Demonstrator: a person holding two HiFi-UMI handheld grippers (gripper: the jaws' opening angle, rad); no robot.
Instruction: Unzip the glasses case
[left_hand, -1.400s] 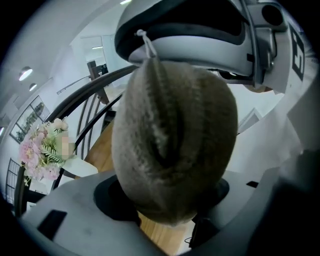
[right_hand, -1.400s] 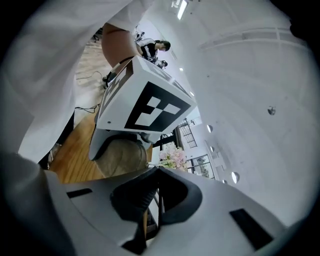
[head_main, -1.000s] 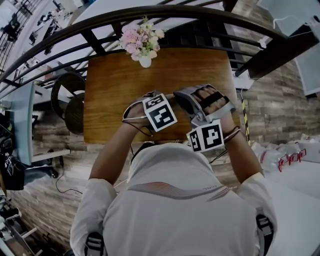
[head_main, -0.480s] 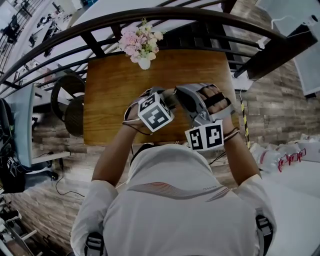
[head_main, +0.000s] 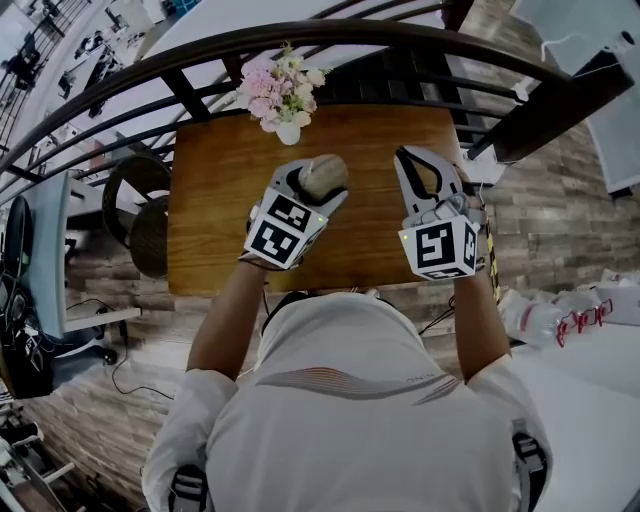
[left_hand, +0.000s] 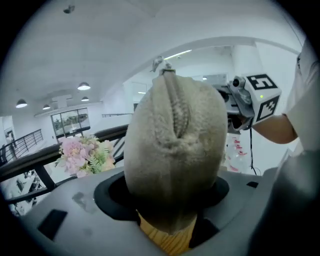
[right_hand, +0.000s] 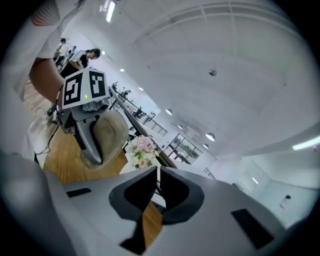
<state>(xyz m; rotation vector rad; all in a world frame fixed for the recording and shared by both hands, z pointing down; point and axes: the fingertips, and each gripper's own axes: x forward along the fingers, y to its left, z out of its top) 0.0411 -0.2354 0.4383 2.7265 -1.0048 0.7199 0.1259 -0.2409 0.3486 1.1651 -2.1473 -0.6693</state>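
Above table (head_main: 205, 215), case (left_hand: 175, 160) in left tongs (head_main: 316, 186)

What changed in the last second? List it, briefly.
The left gripper lifted and turned with the glasses case clamped in its tongs. The right gripper swung away to the right; its nearly closed tongs have just been opening a little, nothing between them. The table and flower vase stayed put.
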